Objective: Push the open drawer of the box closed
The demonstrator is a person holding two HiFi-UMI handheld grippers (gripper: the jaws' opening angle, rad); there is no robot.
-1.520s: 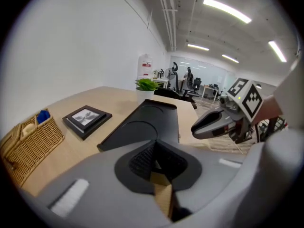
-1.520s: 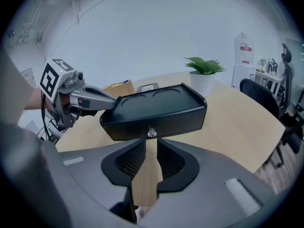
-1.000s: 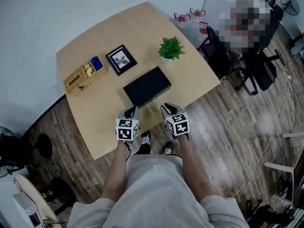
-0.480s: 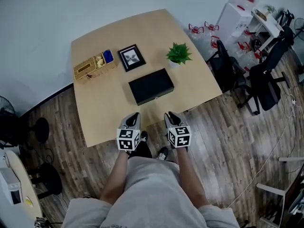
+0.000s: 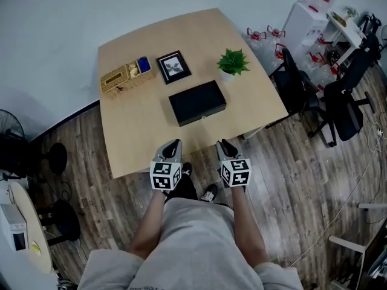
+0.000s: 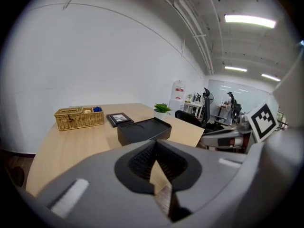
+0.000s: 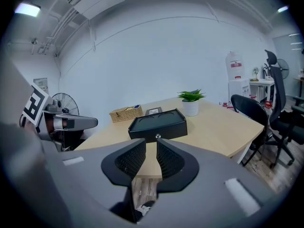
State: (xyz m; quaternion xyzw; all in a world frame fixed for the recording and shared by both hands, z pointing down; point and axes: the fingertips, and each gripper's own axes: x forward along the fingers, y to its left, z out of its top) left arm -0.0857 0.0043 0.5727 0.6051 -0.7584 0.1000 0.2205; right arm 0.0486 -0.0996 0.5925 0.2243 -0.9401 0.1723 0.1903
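While both grippers hang short of the table (image 5: 136, 135):
Left gripper (image 5: 176, 143): jaws clenched, empty.
Right gripper (image 5: 223, 143): jaws a narrow slit apart, empty.
Black drawer box (image 5: 197, 102): 12 o'clock, mid-table, knob side facing the grippers.

The flat black box (image 5: 197, 102) lies mid-desk (image 5: 133, 138), its drawer front (image 7: 166, 131) and small silver knob (image 7: 157, 136) facing me, seemingly flush.

At ten o'clock the wicker basket (image 5: 125, 77) holds bits too small to name; the framed picture (image 5: 174, 66) beside it can't be made out either. The fan (image 5: 13, 142) at nine o'clock is cut off.
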